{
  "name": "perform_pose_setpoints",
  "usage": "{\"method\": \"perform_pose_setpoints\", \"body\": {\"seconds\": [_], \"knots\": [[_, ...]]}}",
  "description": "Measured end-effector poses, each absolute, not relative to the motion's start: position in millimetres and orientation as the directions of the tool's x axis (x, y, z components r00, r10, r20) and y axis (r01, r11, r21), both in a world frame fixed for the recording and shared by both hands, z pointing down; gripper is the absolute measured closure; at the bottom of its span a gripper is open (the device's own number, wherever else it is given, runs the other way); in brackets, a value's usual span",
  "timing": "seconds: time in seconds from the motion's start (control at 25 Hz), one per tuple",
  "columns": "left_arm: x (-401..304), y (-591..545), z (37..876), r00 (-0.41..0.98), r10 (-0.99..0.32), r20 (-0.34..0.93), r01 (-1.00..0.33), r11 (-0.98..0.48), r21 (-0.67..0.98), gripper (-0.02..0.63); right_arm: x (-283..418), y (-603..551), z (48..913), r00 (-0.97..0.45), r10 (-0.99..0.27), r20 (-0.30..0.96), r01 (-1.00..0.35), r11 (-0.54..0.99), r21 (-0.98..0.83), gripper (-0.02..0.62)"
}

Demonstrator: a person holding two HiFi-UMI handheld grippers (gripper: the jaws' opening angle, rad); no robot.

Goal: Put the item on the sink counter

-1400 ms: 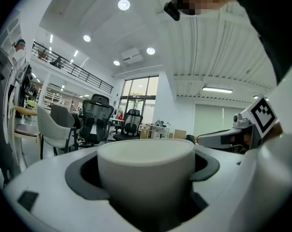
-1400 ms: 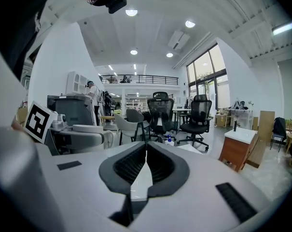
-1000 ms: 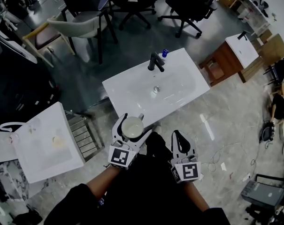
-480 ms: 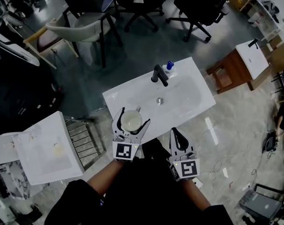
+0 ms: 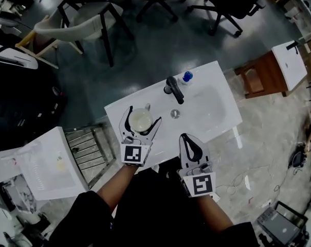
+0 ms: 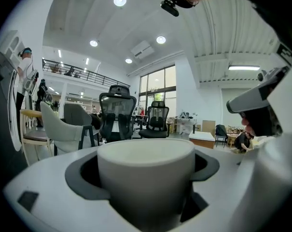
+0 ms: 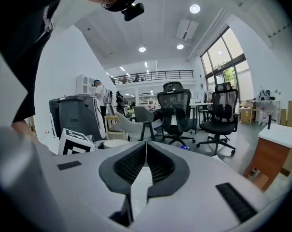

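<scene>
The left gripper's [image 5: 141, 122] jaws were clamped around a pale cup [image 6: 146, 173], kept upright with its mouth up, presumably so it could go down flat. The cup sat over the left end of the white sink counter [image 5: 217, 81], beside the basin and clear of the faucet [image 5: 173, 89]. I couldn't tell whether it was touching the counter. The right gripper [image 5: 188, 139] had its jaws pressed together on nothing and was held back at the counter's near edge, seemingly just out of the way.
</scene>
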State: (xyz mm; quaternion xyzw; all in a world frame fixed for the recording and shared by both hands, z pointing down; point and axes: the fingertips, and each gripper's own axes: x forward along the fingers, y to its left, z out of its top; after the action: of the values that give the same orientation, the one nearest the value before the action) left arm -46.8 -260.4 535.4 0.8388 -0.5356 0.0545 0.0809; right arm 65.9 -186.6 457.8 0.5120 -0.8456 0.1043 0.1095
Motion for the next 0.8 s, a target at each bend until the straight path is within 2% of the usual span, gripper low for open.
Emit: {"method": "perform_pose_setpoints", "body": {"seconds": [0.44, 0.6, 0.8], "knots": [[-20.6, -312.0, 598.4, 0.425, -0.874, 0.237, -0.901, -0.434, 0.015, 0.151, 77.7, -235.9, 504.9, -0.485, -0.802, 0.348, -0.874, 0.463, -0.15, 0.563], [-17.5, -333.5, 619.7, 0.401, -0.865, 0.301, -0.905, -0.425, -0.017, 0.152, 76.3, -248.2, 516.8, -0.499, -0.78, 0.378, -0.866, 0.468, -0.177, 0.563], [-16.1, -356.9, 650.5, 0.385, -0.867, 0.316, -0.913, -0.408, -0.007, 0.152, 72.8, -262.7, 520.2, -0.543, -0.775, 0.323, -0.84, 0.498, -0.215, 0.563]]}}
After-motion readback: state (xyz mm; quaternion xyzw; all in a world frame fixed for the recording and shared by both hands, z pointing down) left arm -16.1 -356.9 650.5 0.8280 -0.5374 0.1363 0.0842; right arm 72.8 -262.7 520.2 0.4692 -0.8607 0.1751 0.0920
